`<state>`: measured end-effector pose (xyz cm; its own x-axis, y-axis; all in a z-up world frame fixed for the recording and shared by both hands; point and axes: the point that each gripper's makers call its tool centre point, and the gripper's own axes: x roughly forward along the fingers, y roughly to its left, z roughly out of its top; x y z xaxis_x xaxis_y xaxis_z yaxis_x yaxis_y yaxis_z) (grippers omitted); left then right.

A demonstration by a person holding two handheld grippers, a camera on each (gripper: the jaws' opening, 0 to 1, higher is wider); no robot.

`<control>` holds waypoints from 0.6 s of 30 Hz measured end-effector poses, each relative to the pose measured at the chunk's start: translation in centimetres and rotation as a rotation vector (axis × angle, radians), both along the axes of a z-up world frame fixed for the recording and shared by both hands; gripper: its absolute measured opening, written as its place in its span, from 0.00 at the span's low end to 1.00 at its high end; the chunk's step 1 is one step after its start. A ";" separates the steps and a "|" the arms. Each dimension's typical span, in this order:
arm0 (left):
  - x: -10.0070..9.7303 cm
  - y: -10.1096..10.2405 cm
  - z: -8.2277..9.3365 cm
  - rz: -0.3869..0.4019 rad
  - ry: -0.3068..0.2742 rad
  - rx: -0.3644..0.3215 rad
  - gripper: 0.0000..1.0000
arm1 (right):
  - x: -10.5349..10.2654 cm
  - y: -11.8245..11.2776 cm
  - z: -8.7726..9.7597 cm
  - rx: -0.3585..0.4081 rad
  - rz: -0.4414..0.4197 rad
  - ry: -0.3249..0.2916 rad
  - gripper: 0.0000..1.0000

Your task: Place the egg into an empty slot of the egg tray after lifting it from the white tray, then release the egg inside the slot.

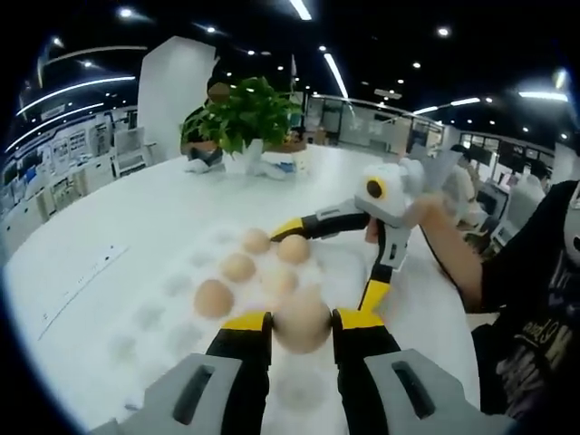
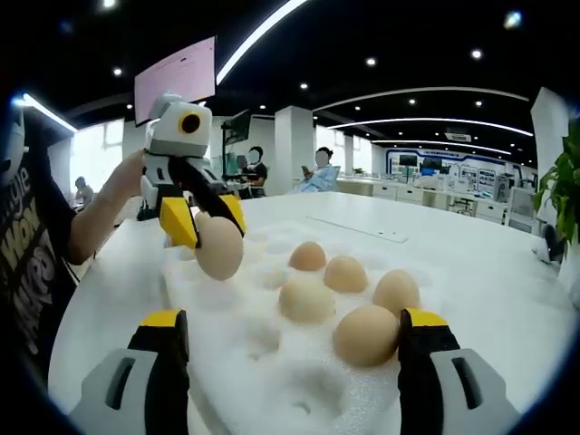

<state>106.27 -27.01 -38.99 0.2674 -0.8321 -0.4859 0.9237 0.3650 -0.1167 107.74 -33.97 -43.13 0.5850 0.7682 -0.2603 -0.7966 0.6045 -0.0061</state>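
Note:
My left gripper is shut on a pale brown egg, held just above the near end of the white foam egg tray. Several more eggs sit in the tray's slots, one of them at the left. The right gripper reaches in from the right, open, its yellow-tipped jaws spread over the tray's far side. In the right gripper view my right gripper is wide open over the egg tray, with a seated egg just inside its right finger. The left gripper hangs above the tray's far left with the held egg.
The tray lies on a large round white table. A potted plant stands at the table's far side. The person's forearm and dark shirt are at the right. Two people sit at a distant desk.

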 end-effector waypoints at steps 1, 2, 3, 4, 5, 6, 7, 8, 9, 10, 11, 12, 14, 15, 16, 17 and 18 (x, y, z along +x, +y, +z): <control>0.0 0.3 0.0 0.004 0.002 -0.001 0.26 | 0.0 0.0 0.0 -0.001 0.000 0.000 1.00; 0.1 0.6 0.1 0.013 0.009 -0.009 0.26 | 0.0 0.0 0.0 -0.001 -0.001 0.001 1.00; 0.2 0.7 0.1 0.018 0.011 -0.013 0.26 | 0.0 0.0 0.0 -0.001 -0.001 0.001 1.00; 0.2 1.0 0.1 0.021 0.012 -0.012 0.26 | 0.0 0.0 0.0 -0.001 -0.001 0.001 1.00; 0.2 1.3 0.1 0.029 0.013 -0.014 0.26 | 0.0 0.0 0.0 -0.001 -0.001 0.001 1.00; 0.3 1.6 0.2 0.039 0.010 -0.016 0.26 | 0.1 -0.1 0.0 -0.001 -0.001 0.001 1.00; 0.3 1.7 0.2 0.041 0.010 -0.017 0.26 | 0.1 -0.1 0.0 -0.001 -0.001 0.001 1.00; 0.2 2.0 0.2 0.048 0.011 -0.019 0.26 | 0.1 -0.1 0.0 -0.001 -0.001 0.001 1.00; 0.1 2.4 0.2 0.053 0.012 -0.020 0.26 | 0.1 -0.1 0.0 -0.001 -0.001 0.001 1.00; 0.1 2.6 0.2 0.060 0.014 -0.021 0.26 | 0.1 -0.1 0.0 -0.001 -0.002 0.001 1.00; 0.1 2.9 0.2 0.069 0.011 -0.024 0.26 | 0.1 -0.1 0.0 -0.001 -0.002 0.001 1.00; 0.1 3.1 0.1 0.072 0.013 -0.025 0.26 | 0.1 -0.1 0.0 -0.001 -0.002 0.001 1.00; 0.1 3.6 0.2 0.085 0.015 -0.031 0.26 | 0.0 -0.1 0.0 -0.001 -0.002 0.000 1.00; 0.1 3.8 0.2 0.093 0.015 -0.036 0.26 | 0.0 -0.1 0.0 -0.001 -0.002 0.000 1.00; 0.1 4.1 0.2 0.097 0.014 -0.036 0.26 | 0.0 -0.1 0.0 -0.001 -0.002 0.000 1.00; 0.2 4.4 0.2 0.106 0.014 -0.038 0.26 | 0.0 -0.1 0.0 0.000 -0.002 0.000 1.00; 0.2 4.6 0.2 0.109 0.013 -0.037 0.26 | 0.0 -0.1 0.0 0.000 -0.002 0.000 1.00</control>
